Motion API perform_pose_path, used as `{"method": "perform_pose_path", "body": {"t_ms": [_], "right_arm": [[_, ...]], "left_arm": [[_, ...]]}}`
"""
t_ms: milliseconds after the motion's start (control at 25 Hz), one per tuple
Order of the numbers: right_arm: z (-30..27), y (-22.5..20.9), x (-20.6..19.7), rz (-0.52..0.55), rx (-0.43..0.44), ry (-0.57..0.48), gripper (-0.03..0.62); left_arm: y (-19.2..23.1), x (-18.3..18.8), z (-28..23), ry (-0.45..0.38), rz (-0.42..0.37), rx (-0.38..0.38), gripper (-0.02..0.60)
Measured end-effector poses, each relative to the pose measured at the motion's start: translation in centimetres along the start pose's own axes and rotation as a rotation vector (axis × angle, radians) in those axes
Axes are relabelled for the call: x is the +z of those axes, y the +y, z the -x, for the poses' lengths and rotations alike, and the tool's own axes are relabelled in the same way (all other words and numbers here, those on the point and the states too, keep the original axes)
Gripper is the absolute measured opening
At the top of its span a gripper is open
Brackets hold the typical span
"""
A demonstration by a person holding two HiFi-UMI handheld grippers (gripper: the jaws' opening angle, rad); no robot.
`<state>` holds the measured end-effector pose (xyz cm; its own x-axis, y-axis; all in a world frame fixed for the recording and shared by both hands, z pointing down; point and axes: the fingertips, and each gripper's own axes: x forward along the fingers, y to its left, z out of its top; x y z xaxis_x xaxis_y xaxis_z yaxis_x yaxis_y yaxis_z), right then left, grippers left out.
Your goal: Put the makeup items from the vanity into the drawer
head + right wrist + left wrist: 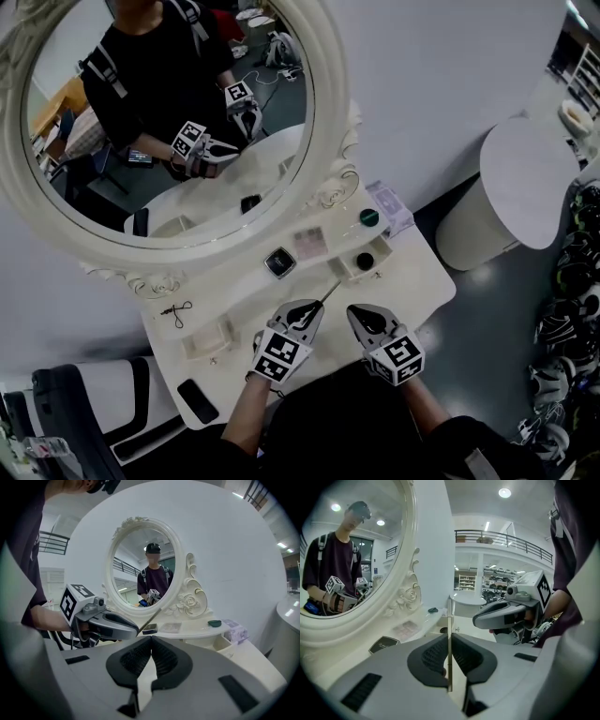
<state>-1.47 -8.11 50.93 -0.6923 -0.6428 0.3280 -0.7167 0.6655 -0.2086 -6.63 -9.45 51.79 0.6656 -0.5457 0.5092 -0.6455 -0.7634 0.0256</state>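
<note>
My left tongs (449,640) are pinching a thin stick (449,613), with the pads pressed flat on both sides of it. In their own view the stick runs straight up the middle of the frame and out past the tips. In the head view these tongs sit at lower centre. The stick slants up and to the right from them, and its far end shows at the lower left corner of the open drawer (342,274). I cannot tell whether it touches the drawer.

My right tongs (151,641) are pressed together with nothing between them. In the head view they sit just right of the left pair, apart from it, with their tips toward the mirror (328,103). In the right tongs' view the left pair comes in from the left edge, and the stick crosses the mirror's lower rim.

Beyond the tips, on the shelf of the vanity (412,291) under the mirror, lies a black compact (279,262). A pink palette (309,244) is just to its right, a green lid (369,217) is further right, and a pale box (389,206) sits at the shelf's right end. A round black item (365,262) lies in the drawer.

At lower left of the head view there is a small metal tool (176,311) on the tabletop. A dark flat thing (197,400) lies near the table's edge.
</note>
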Motion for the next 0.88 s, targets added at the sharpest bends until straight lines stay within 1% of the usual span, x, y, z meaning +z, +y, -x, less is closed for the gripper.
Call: {"method": "perform_pose_path", "body": {"t_ms": [240,400,560,880], "right_arm": [[1.0,-1.5,-0.1,-0.010,-0.034,-0.013,0.023],[1.6,-3.3,-0.1,-0.023,-0.064,-0.021,0.023],[2.1,-5.5,0.2,-0.042,-0.086,-0.027,0.023],[2.8,-10.0,0.1,-0.063,-0.107,-0.028,0.023]], "left_arm": [[0.2,0.5,-1.9,0.022,0.018,0.035,0.034],[-0.1,0.9,-4.2,0.039,0.030,0.020,0.034],[-0.3,1.1,-7.1,0.078,0.028,0.010,0.034],[0.1,1.4,-12.5,0.153,0.012,0.025,0.034]]}}
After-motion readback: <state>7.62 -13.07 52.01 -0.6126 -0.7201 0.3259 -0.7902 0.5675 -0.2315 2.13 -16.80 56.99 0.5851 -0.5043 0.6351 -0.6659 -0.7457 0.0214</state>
